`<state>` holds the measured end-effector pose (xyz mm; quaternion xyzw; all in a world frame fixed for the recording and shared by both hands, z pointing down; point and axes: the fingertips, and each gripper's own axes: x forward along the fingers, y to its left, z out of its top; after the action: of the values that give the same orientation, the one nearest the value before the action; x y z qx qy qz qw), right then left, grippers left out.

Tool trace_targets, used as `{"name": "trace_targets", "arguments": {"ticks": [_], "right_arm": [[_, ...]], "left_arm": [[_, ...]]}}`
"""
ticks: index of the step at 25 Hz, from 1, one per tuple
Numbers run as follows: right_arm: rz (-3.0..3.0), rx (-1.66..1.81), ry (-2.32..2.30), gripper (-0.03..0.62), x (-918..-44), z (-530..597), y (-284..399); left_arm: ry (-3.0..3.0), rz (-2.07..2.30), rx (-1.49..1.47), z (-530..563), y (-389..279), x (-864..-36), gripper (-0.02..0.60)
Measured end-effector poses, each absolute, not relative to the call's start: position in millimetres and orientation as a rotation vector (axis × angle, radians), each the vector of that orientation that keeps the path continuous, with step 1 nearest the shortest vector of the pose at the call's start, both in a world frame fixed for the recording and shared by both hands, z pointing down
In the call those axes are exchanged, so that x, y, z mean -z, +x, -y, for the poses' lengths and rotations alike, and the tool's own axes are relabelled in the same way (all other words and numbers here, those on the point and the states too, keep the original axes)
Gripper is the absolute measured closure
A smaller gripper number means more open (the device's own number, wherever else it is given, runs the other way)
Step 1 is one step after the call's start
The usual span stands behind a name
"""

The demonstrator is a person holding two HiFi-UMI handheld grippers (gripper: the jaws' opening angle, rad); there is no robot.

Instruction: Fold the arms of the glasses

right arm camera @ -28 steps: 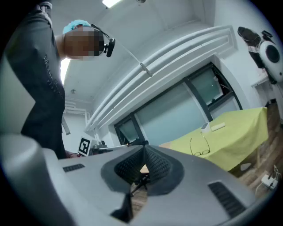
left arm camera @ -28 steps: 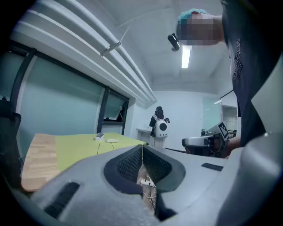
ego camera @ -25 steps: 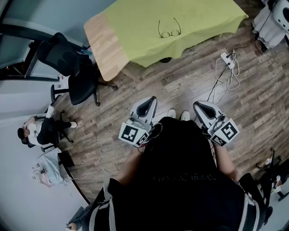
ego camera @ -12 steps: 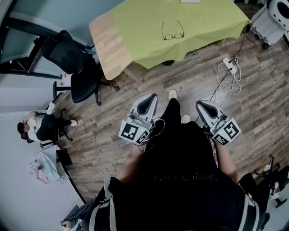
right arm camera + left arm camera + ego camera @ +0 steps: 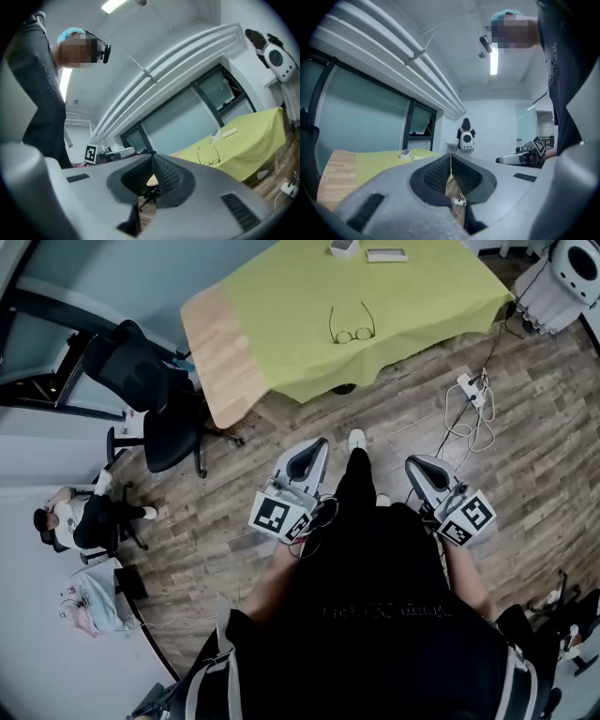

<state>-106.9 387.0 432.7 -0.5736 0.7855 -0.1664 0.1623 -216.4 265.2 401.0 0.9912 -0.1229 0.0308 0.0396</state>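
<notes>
From head: looked steeply down, well above floor (image 5: 394, 418), table (image 5: 214, 343) far ahead. From left gripper (image 5: 309, 448) and right gripper (image 5: 414, 465): looked fwd and upward, low; shared that table w/ head view, prob. its near edge.

Open-armed glasses (image 5: 352, 322) on green cloth (image 5: 281, 315)

No legible text; print on person's shirt (image 5: 553, 63) too blurred to read.

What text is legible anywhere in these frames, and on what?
None reads cleanly.
Black shirt: chest print, too blurred to read.
Left gripper and right gripper: square marker patterns only, no letters.
Box on the green cloth: too small to tell.
</notes>
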Motion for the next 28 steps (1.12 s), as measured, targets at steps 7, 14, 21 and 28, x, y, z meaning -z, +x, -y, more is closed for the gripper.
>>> {"name": "trace_targets", "arguments": {"ticks": [7,14,21,28], "right_arm": [[-2.284,0.520,-1.630,0.562,-442.4,-334.1,-80.8],[-2.287,0.590,-1.686,0.562,-451.4,-269.1,-33.1],[-2.277,0.627,-1.718,0.562,-447.8,-195.8,4.2],[-2.301,0.665,-1.729,0.562,-448.4,-134.6,24.7]], "left_arm": [[3.001,0.372,-0.090,-215.6,-183.5,-409.7,0.561],[2.947,0.328,-0.125,-147.5,-134.2,-420.0,0.561],[2.908,0.307,-0.160,-76.9,-98.8,-427.8,0.561],[2.873,0.329,-0.168,-17.3,-88.0,-436.6,0.561]]}}
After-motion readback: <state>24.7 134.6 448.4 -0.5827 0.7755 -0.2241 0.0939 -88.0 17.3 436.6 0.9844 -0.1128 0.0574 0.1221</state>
